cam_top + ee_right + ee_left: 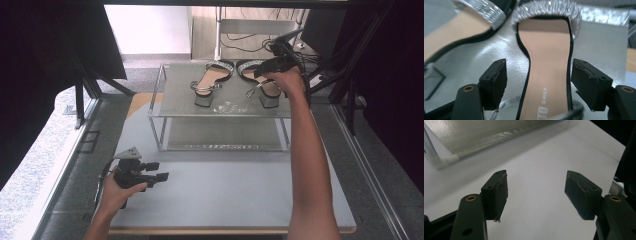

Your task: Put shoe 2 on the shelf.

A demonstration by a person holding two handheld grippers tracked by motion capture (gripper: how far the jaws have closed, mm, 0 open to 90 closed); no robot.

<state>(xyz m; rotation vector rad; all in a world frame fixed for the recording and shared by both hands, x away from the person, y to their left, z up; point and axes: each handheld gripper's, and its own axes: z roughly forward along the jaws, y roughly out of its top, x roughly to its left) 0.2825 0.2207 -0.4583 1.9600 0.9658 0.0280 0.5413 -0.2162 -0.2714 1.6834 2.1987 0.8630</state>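
Right gripper [539, 82] released, jaws straddling right sandal [546, 75] on shelf [175, 95]. Recommend centring before closing. Left gripper [536, 192] released, idle over table [544, 157].

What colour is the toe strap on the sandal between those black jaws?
Sparkly silver toe strap, clearest in the right gripper view.

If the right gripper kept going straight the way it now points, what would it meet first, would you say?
Most likely the right-hand sandal: the right gripper has its open jaws on either side of the tan insole, so going on it would probably reach the sparkly toe strap. Its height above the sole is unclear.
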